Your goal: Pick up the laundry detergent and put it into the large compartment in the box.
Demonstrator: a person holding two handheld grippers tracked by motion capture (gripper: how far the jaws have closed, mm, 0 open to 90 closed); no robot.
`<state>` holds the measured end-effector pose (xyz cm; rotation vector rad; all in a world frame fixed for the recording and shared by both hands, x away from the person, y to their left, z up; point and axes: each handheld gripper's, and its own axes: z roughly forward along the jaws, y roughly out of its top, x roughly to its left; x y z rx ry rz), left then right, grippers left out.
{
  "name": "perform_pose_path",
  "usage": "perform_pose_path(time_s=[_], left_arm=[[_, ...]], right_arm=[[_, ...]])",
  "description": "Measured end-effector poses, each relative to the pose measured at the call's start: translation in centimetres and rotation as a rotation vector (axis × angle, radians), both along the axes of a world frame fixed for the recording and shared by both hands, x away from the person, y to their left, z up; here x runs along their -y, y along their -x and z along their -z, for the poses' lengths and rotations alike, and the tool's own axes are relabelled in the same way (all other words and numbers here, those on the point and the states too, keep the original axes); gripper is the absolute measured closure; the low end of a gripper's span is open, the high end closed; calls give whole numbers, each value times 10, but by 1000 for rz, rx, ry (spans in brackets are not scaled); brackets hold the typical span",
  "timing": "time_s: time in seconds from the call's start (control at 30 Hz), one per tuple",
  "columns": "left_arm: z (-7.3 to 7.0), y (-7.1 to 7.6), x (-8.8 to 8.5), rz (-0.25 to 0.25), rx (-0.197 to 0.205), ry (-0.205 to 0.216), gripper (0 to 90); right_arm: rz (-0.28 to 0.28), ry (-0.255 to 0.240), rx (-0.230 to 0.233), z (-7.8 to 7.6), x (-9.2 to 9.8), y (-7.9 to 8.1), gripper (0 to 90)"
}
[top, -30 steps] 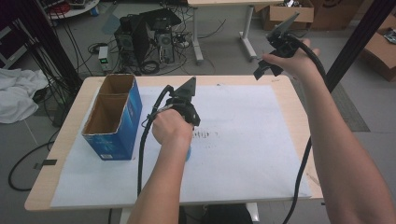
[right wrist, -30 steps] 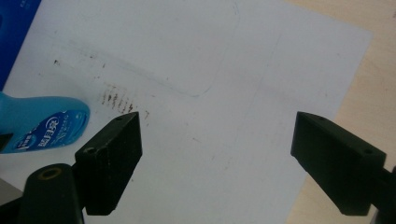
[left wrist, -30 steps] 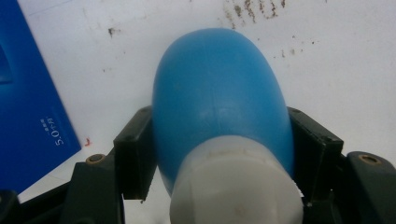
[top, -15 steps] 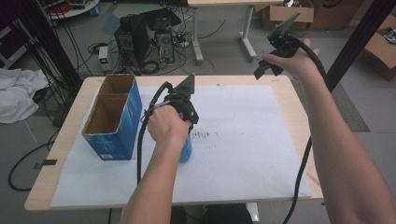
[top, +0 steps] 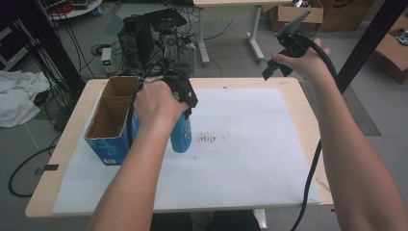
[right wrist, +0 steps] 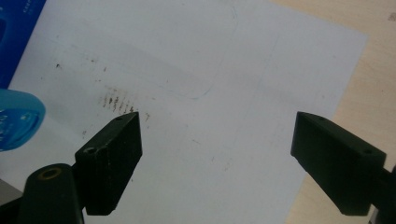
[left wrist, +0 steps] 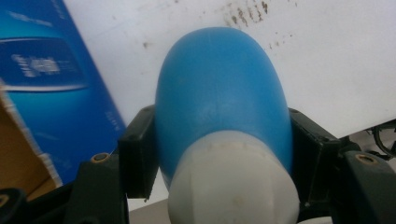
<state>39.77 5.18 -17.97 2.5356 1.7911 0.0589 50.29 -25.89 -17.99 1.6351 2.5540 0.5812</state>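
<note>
A blue bottle [top: 181,135] with a white cap [left wrist: 233,182] hangs from my left gripper [top: 182,92], which is shut on it just below the cap. The bottle [left wrist: 219,93] points down over the white paper [top: 240,139], right beside the blue cardboard box [top: 111,122]. Both black jaws press its sides in the left gripper view. My right gripper [top: 284,50] is held high above the table's far right corner. It stands open [right wrist: 215,140] with nothing between its jaws, looking down at the paper [right wrist: 224,84]. The bottle's lower end [right wrist: 18,119] shows at the left edge.
The open-topped box has two brown compartments [top: 109,115]. Dark smudges [top: 207,139] mark the paper's middle. The wooden table [top: 308,110] borders the paper at right. Beyond the far edge, computer gear and cables [top: 154,29] lie on the floor.
My left gripper has lifted the blue bottle off the paper and carried it left toward the box. The right gripper has stayed in place.
</note>
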Motion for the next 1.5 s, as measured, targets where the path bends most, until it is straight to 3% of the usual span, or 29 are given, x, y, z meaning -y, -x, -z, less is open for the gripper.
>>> perform_pose_path(time_s=[0.37, 0.7, 1.07, 1.27, 1.5], left_arm=[[-73, 2, -45, -41, 55, 5, 372], [-107, 3, -102, -131, 68, -18, 374], [-113, 0, -158, -215, 106, -76, 375], [-105, -6, -171, -230, 94, -67, 375], [-87, -14, -177, -238, 76, -69, 376]], right_arm=[[7, 8, 5, -5, 2, -1, 166], [13, 26, 8, -8, 2, -2, 165], [19, 34, 17, -14, 3, -4, 165], [22, 39, 23, -18, 3, -3, 163], [29, 53, 15, -15, 5, -5, 163]])
